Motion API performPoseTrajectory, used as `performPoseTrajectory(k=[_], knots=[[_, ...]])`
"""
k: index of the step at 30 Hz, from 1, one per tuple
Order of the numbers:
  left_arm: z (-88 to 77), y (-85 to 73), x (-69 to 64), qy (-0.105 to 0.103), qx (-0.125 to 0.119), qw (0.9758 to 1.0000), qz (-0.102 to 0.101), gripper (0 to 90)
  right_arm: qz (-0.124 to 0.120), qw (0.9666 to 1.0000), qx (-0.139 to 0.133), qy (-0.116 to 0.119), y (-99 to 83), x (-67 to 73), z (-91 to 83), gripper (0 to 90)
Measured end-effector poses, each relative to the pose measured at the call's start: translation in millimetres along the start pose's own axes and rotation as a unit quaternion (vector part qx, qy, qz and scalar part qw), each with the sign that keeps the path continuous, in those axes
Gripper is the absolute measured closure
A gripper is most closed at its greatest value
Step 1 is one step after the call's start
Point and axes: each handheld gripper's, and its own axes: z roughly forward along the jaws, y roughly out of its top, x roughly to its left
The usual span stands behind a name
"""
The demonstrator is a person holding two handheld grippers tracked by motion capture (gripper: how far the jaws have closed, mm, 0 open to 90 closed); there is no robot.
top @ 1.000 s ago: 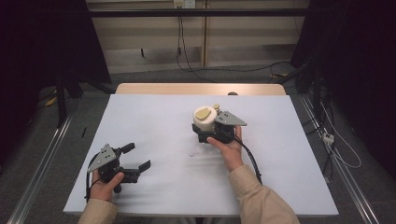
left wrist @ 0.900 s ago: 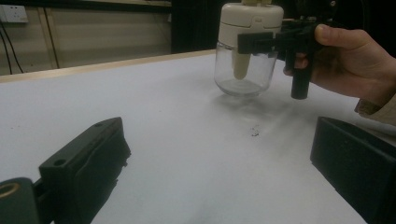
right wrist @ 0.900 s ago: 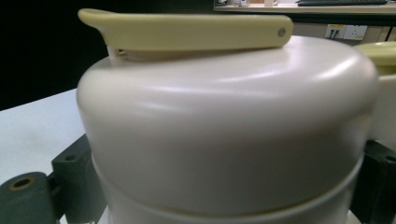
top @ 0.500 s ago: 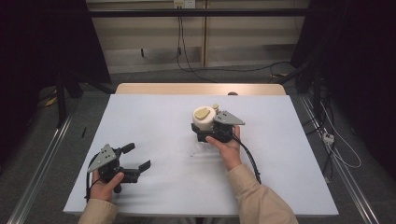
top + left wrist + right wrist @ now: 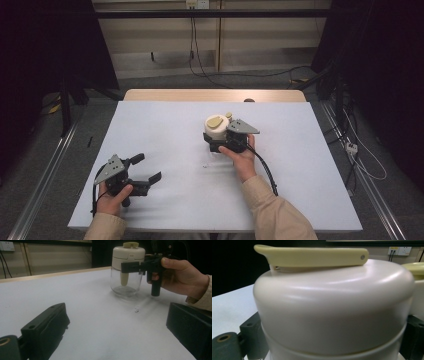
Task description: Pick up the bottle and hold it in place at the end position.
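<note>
Jar (image 5: 216, 131): upright mid-worktop (image 5: 165, 125), cream lid with flip tab.
Right hand-held gripper (image 5: 223, 142): jaws clasp the lid band from the near side.
Left hand-held gripper (image 5: 145, 170): wide, holding nothing, well apart.
Advice: keep the squeeze level (glass below looks slippery); lift straight.

You are working in a lab or test room: the bare white worktop (image 5: 165, 145) stands between floor rails (image 5: 47, 165), dark curtains (image 5: 45, 45) flank it, and loose cables (image 5: 200, 60) hang from a wall socket (image 5: 196, 4).
</note>
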Motion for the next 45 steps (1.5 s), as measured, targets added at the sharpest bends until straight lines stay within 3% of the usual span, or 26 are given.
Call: performPoseTrajectory(k=[45], knots=[[1.4, -2.7, 1.0, -0.003, 0.009, 0.9999, -0.005, 3.2, -0.01, 0.9999, 0.008, 0.003, -6.8, 2.0, 10.5, 7.0]])
